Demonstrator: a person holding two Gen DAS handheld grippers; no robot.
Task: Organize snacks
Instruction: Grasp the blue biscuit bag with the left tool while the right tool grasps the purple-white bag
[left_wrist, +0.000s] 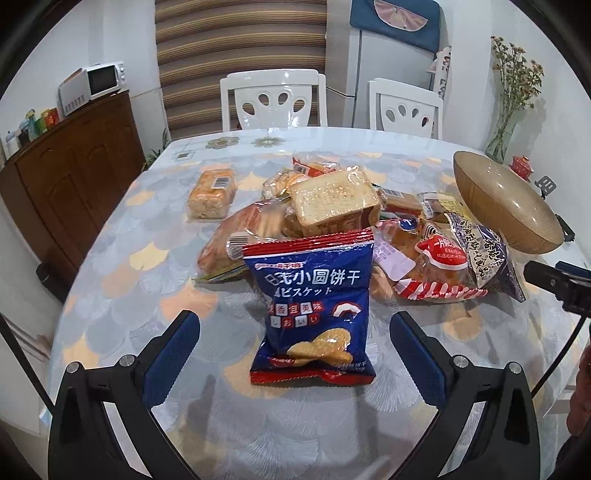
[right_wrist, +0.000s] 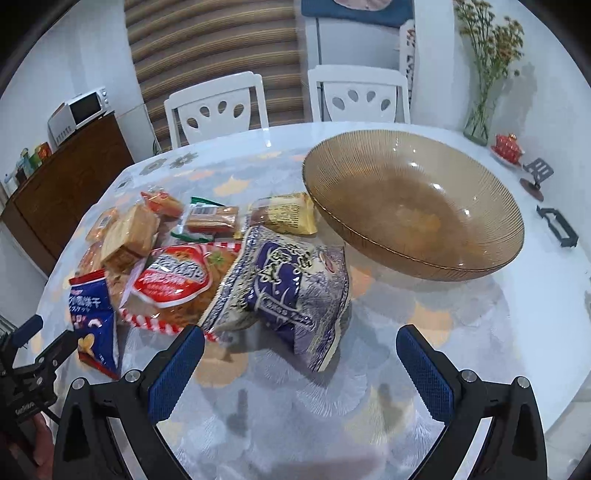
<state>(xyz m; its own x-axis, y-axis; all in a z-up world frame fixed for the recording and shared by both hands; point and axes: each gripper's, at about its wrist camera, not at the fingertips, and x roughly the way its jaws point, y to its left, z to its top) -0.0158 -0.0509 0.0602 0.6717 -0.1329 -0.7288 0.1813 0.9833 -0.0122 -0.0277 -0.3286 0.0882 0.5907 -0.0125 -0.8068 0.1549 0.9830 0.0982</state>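
Observation:
A blue biscuit packet (left_wrist: 314, 306) with red ends leans against a heap of wrapped snacks (left_wrist: 332, 206) on the table. My left gripper (left_wrist: 295, 332) stands open, its blue pads on either side of the packet without touching it. In the right wrist view the same blue biscuit packet (right_wrist: 94, 317) lies at the left. A purple-and-white snack bag (right_wrist: 288, 291) sits just ahead of my open right gripper (right_wrist: 301, 343). A brown ribbed glass bowl (right_wrist: 417, 206) stands empty behind that bag, and the bowl (left_wrist: 506, 206) shows at the right of the left wrist view.
A lone wrapped cake (left_wrist: 212, 194) lies apart at the left. Two white chairs (left_wrist: 273, 99) stand at the far table edge. A vase of dried flowers (right_wrist: 480, 92), a red cup (right_wrist: 508, 146) and small black stands (right_wrist: 557, 225) sit at the right. A wooden sideboard (left_wrist: 74, 166) is at left.

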